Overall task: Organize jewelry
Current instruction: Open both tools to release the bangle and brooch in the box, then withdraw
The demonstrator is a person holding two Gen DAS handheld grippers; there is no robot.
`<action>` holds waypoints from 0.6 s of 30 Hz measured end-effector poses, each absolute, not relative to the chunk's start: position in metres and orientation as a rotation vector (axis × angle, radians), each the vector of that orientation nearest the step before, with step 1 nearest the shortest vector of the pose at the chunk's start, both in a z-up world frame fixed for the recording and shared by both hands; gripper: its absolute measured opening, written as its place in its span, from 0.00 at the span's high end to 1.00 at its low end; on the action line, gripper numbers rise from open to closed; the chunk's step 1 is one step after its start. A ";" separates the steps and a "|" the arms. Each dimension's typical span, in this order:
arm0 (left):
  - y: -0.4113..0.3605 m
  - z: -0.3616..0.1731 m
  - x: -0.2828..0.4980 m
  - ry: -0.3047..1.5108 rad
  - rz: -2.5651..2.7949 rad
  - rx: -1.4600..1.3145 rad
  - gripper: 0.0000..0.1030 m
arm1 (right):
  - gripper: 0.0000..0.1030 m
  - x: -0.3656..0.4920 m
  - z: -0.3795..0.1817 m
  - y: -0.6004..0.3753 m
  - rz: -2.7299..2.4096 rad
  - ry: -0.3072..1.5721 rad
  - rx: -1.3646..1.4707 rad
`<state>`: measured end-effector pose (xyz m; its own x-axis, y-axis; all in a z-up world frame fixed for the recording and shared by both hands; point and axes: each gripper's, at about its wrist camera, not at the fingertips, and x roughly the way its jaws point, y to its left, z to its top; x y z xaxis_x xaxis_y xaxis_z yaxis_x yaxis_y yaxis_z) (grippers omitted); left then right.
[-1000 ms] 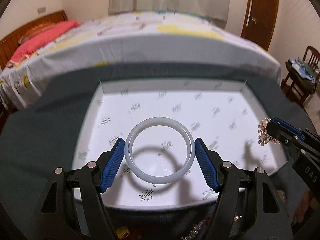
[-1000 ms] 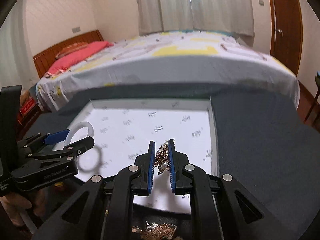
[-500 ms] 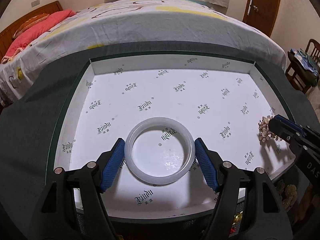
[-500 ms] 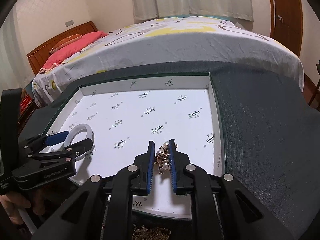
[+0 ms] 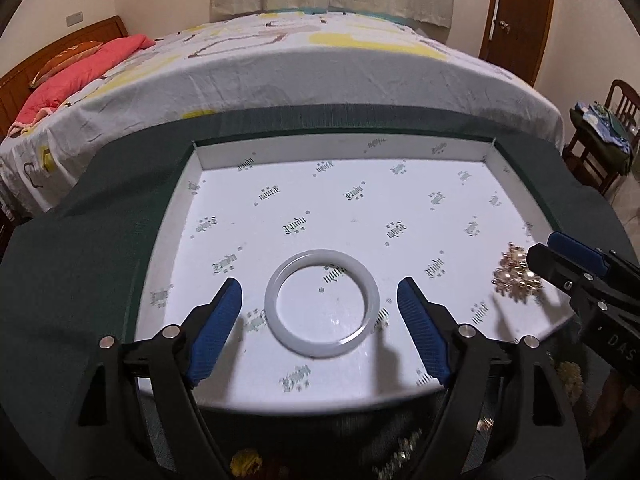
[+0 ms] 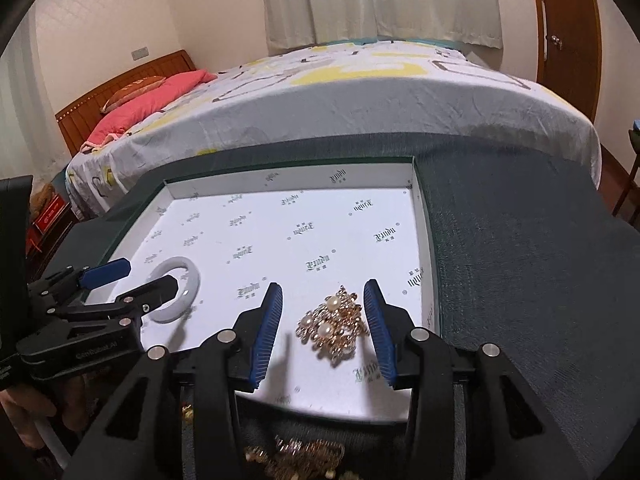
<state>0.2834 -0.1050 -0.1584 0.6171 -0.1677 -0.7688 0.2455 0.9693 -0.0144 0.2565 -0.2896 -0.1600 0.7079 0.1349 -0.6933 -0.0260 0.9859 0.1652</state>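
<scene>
A pale white bangle (image 5: 321, 303) lies flat on the floor of a shallow white printed box (image 5: 340, 152). My left gripper (image 5: 320, 300) is open, its blue pads on either side of the bangle and clear of it. A gold brooch with pearls (image 6: 335, 324) lies on the box floor near the right wall. My right gripper (image 6: 325, 304) is open around the brooch without touching it. The bangle (image 6: 180, 294) and left gripper (image 6: 128, 280) show at the left of the right wrist view. The brooch (image 5: 516, 278) and right gripper (image 5: 560, 256) show at the right of the left wrist view.
The box sits on a dark green cloth (image 6: 520, 248). More gold jewelry (image 6: 296, 460) lies on the cloth just in front of the box. A bed (image 5: 300, 68) stands behind, a chair (image 5: 600, 136) to the right and a wooden door (image 6: 568, 32) at the back.
Both grippers have opened. The bangle and the brooch, held a moment ago, now lie on the box floor.
</scene>
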 end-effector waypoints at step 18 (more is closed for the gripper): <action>-0.069 -0.134 0.147 0.851 -0.187 0.006 0.18 | 0.53 0.122 -0.151 -0.285 0.036 0.771 0.100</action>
